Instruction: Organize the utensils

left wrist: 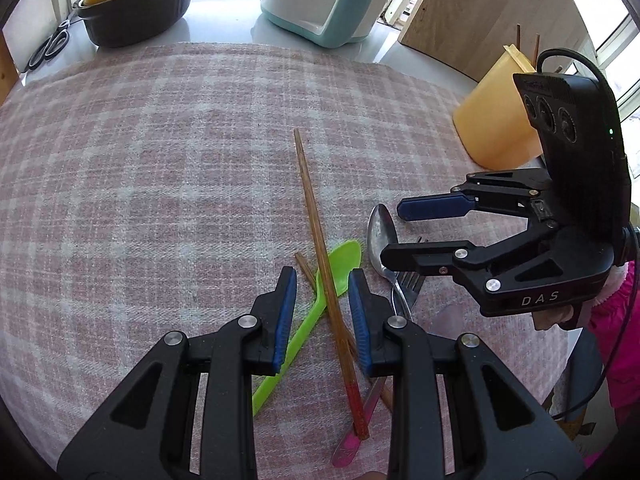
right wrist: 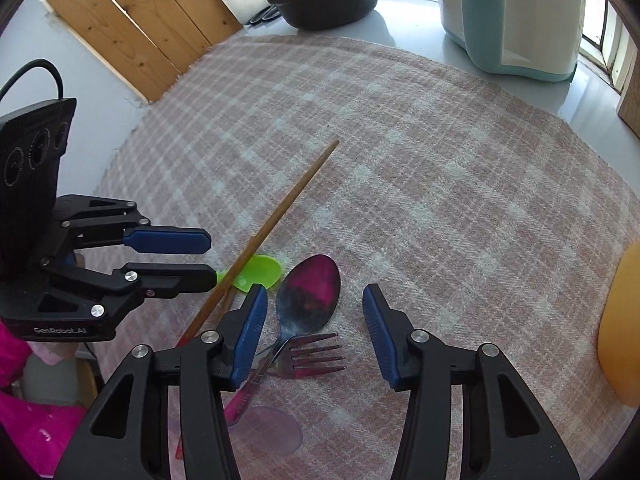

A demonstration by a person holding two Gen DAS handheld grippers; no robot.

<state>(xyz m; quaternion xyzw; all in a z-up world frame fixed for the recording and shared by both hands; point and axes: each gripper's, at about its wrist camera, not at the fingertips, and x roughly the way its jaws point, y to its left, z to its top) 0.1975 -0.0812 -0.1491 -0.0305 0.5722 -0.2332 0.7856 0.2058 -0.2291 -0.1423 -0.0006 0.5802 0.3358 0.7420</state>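
Note:
A long wooden chopstick [left wrist: 316,240] lies across a green plastic spoon [left wrist: 340,264] on the checked cloth [left wrist: 160,160]. My left gripper [left wrist: 322,280] is open, its pads on either side of both without touching them. A second chopstick [left wrist: 304,268] pokes out underneath. To the right, my right gripper [right wrist: 315,292] is open around the bowl of a metal spoon [right wrist: 310,300], with a fork [right wrist: 316,356] lying just below it. A pink-handled utensil [left wrist: 352,440] lies under the pile. An orange holder [left wrist: 496,120] with chopsticks in it stands at the far right.
At the back stand a black pot with a yellow lid [left wrist: 136,8], a teal and white appliance [left wrist: 320,0], scissors [left wrist: 52,44] and a wooden board [left wrist: 480,12]. A pink sleeve [left wrist: 616,320] shows at the cloth's right edge.

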